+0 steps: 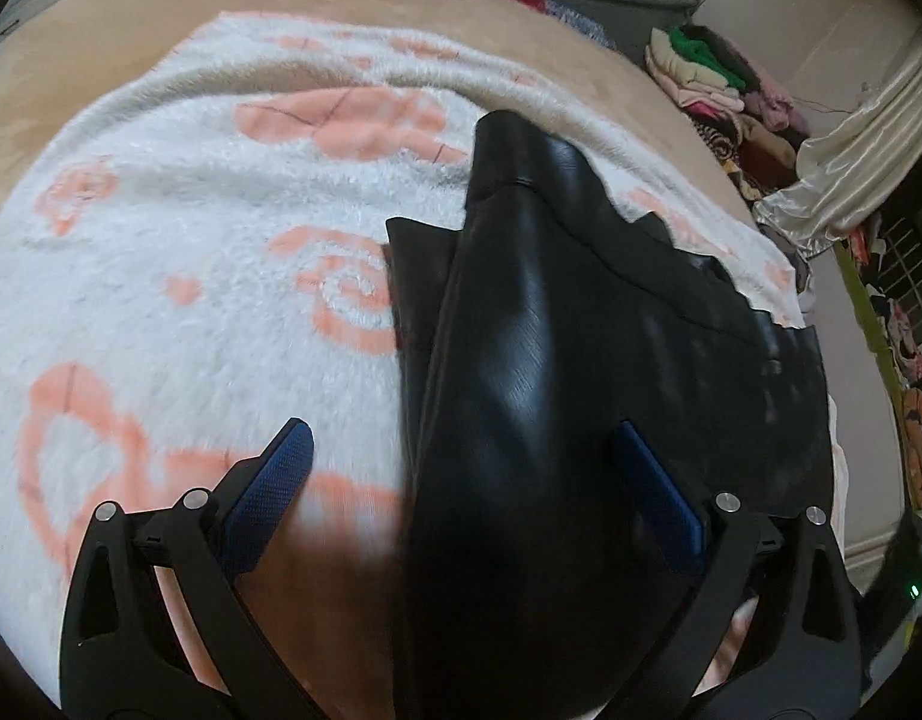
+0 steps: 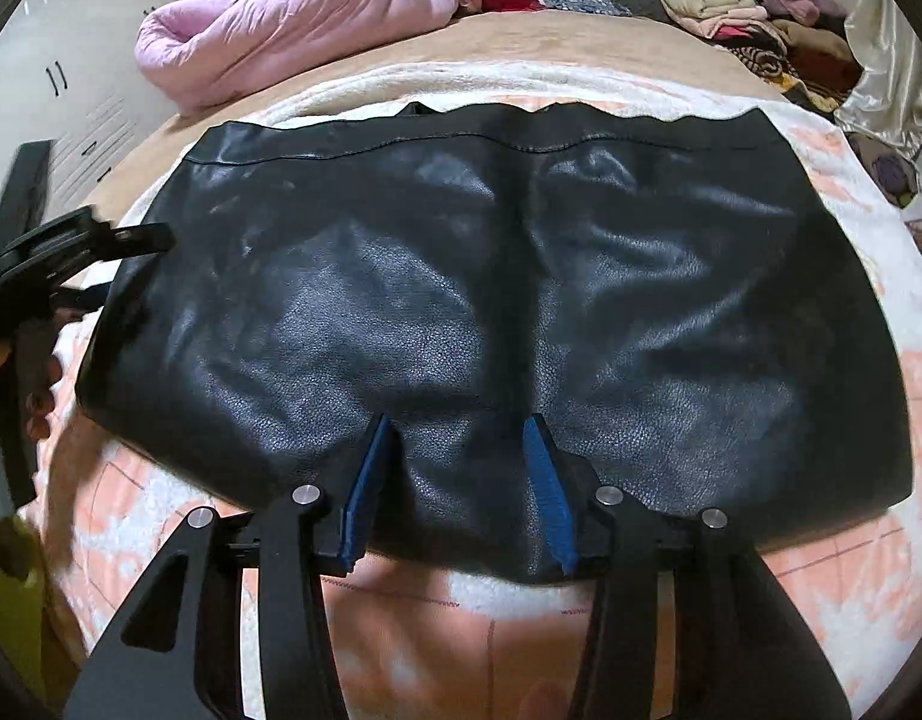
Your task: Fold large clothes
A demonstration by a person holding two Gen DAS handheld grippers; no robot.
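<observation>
Garment: black leather piece (image 2: 490, 300) spread flat on the floral blanket (image 1: 161, 300), on the bed.
Right gripper (image 2: 461, 492): jaws half-open, straddling the near hem, not visibly pinching.
Left gripper (image 1: 461, 480): jaws wide, astride the garment's edge.
Advice: pinch both layers squarely before lifting.

garment (image 2: 496, 300): glossy black | blanket (image 1: 161, 276): white, peach swirls

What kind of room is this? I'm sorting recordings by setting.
Most likely a bedroom. A black leather garment is spread on a fleecy white-and-pink blanket over what looks like a bed, a rolled pink quilt lies at the far end, and stacked clothes sit nearby.
</observation>
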